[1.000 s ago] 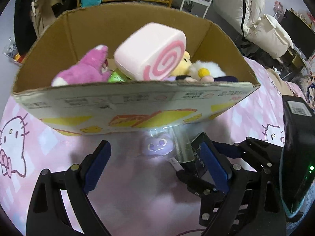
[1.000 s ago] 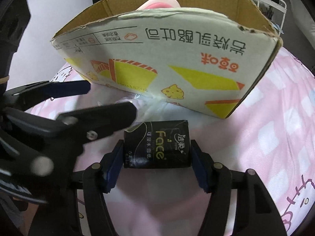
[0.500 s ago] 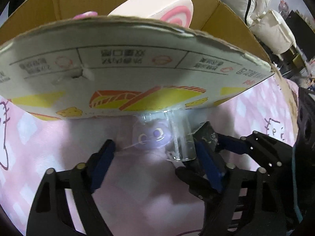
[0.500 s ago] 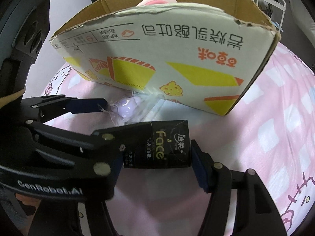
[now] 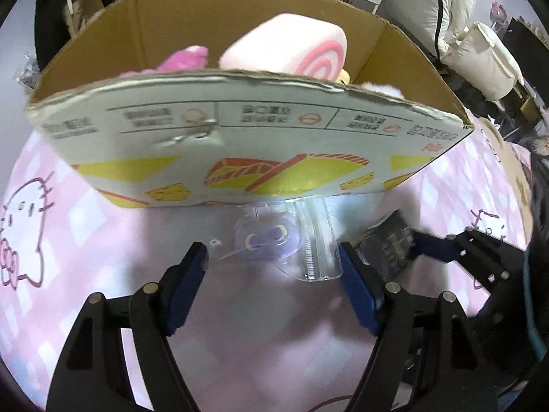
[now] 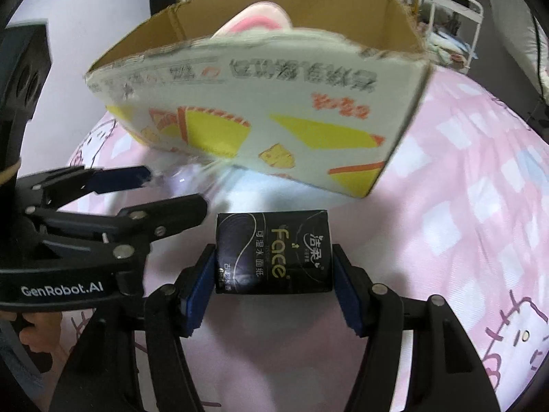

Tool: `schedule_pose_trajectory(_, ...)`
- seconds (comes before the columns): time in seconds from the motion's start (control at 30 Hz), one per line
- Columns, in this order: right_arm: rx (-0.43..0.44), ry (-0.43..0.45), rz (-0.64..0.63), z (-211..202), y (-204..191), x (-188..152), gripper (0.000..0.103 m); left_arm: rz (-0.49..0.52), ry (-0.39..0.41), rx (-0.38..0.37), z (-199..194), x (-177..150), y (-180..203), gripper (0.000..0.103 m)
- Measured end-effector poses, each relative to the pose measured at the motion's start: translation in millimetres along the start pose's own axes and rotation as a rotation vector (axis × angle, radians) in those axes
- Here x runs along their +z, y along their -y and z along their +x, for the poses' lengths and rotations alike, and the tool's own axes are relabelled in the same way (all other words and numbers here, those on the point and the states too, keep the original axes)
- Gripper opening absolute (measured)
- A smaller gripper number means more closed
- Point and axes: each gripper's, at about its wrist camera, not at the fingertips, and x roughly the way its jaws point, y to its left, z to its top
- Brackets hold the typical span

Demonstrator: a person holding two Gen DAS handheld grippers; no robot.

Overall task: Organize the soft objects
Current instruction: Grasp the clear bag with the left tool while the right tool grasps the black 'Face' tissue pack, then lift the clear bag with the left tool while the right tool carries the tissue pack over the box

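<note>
We hold our right gripper [image 6: 272, 274] clenched on a small black tissue pack with gold "Face" lettering [image 6: 273, 250], its blue-padded fingers [image 6: 199, 292] pressing both short sides. The pack sits low over the pink cartoon-cat bedsheet [image 6: 480, 206], just in front of the printed near wall of an open brown cardboard box [image 6: 257, 103].

Our left gripper [image 5: 272, 267] is spread wide, released, with a clear plastic packet holding a pale purple cat-faced charm [image 5: 271, 240] lying on the sheet between its fingertips. The right finger [image 5: 357, 295] is just beside the packet's clear edge; we cannot tell whether it touches. The packet's far end reaches under the bottom edge of the box wall [image 5: 240, 144].

Inside the box we see a pink-and-white swirl roll cushion [image 5: 291, 48] rising above the rim, with a magenta plush toy [image 5: 182, 61] to its left and a bit of white fluffy plush [image 5: 381, 89] at the right. The black pack also shows at the left view's right side [image 5: 391, 243].
</note>
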Motion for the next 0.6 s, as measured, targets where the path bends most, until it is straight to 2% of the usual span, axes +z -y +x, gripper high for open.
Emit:
schedule_pose_trajectory(0.3, -0.026, 0.085, 0.029, -32.3, 9.1, 0.7, 0.067, -0.025, 0.106, 0.072, -39.4, -14.9, -5.0, 0.075)
schedule_pose_trajectory(0.5, -0.030, 0.178, 0.021, -59.8, 1.7, 1.5, 0.067, -0.047, 0.245, 0.127, -85.0, -26.9, -9.7, 0.075)
schedule_pose_trajectory(0.6, -0.045, 0.253, 0.005, -79.0, -3.6, 1.7, 0.067, -0.058, 0.310, 0.152, -105.2, -33.7, -10.7, 0.075)
